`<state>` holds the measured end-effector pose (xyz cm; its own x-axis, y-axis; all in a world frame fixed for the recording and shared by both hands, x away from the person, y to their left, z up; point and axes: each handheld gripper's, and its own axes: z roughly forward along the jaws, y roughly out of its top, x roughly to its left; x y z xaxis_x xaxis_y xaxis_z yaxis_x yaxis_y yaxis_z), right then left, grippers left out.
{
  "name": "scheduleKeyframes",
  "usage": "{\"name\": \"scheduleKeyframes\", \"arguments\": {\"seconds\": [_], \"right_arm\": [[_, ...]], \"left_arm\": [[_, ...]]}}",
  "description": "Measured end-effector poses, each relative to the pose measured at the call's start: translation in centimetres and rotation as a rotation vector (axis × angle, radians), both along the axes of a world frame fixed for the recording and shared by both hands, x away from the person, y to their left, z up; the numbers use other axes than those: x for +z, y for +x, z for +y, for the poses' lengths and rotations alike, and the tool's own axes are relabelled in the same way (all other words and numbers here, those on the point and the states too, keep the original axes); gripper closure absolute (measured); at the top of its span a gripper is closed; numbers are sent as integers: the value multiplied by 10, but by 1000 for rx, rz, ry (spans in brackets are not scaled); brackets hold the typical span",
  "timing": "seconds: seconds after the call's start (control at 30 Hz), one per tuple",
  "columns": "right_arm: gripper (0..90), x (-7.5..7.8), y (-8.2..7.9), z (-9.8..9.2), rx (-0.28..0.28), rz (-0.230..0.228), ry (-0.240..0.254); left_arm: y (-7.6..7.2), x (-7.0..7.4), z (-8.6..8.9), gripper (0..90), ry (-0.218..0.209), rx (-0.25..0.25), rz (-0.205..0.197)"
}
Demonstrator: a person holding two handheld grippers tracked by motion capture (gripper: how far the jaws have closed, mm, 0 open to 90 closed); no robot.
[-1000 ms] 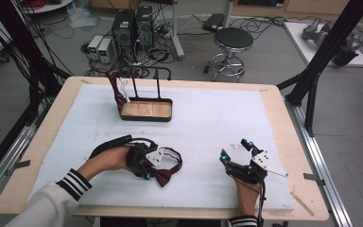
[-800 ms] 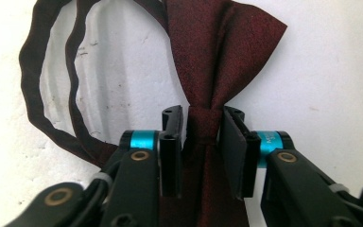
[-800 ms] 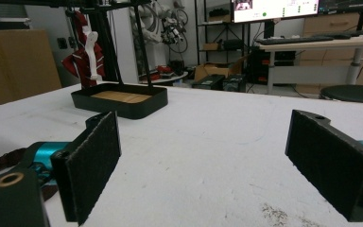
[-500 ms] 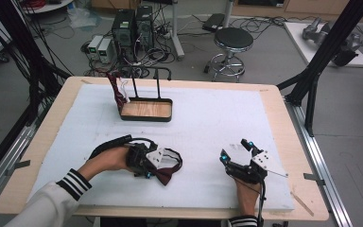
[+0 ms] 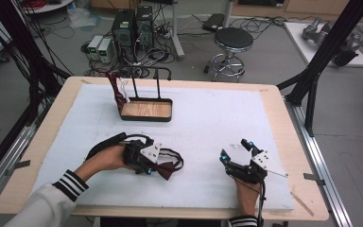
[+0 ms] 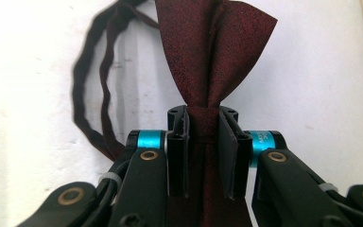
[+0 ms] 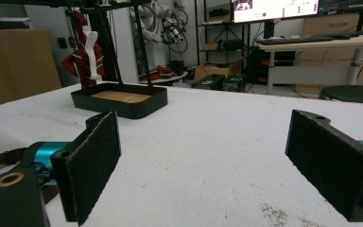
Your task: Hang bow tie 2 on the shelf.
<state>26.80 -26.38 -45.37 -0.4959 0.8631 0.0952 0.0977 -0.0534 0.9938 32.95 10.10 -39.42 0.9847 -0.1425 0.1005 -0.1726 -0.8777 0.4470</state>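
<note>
Bow tie (image 6: 215, 52), dark red woven fabric, pleats between black fingers (image 6: 177, 151).

place: likely a lab | signs: computer towers (image 5: 133, 26), floor cables (image 5: 179, 45), black rig frame (image 5: 328, 47), monitor (image 7: 274, 9)

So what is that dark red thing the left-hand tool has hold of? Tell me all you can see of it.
It looks like a bow tie of dark red, finely speckled cloth with a slight sheen. The left gripper is shut on its pinched middle, and one wing fans out beyond the jaws. A thin, dark neck strap curls away from it in a loop. It lies flat on the white table cover, at the near left of the high view, apart from the black tray.
</note>
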Motion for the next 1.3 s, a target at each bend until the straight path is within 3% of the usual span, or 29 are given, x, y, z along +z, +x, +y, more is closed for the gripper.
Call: {"name": "scheduleKeyframes", "arguments": {"seconds": [0.13,0.17,0.23,0.27,0.37,0.5,0.57,0.7,0.87,1.03,1.07,1.23,1.3], "right_arm": [[103,0,0,0,0,0,-1],[103,0,0,0,0,-1,0],[103,0,0,0,0,0,-1],[103,0,0,0,0,0,-1],[103,0,0,0,0,-3,-2],[103,0,0,0,0,-3,-2],[103,0,0,0,-1,-1,-1],[103,0,0,0,-1,-5,-5],[103,0,0,0,-2,-5,-7],[103,0,0,0,-2,-3,-5],[103,0,0,0,-1,-4,-6],[103,0,0,0,-3,-5,-7],[103,0,1,0,-2,-6,-8]], "left_arm": [[0,3,3,752,-36,16,-13],[0,4,5,752,-74,36,-12],[1,5,6,752,-82,39,-8],[1,7,9,752,-116,51,-13],[2,11,12,752,-137,54,-25],[5,20,21,753,-209,100,-38],[6,23,23,753,-214,104,-45],[7,29,29,753,-286,137,-61],[8,33,34,755,-314,158,-74],[11,38,39,756,-377,188,-53],[13,42,42,756,-410,197,-48],[16,49,48,756,-448,228,-75],[16,49,49,756,-458,238,-67]]}}
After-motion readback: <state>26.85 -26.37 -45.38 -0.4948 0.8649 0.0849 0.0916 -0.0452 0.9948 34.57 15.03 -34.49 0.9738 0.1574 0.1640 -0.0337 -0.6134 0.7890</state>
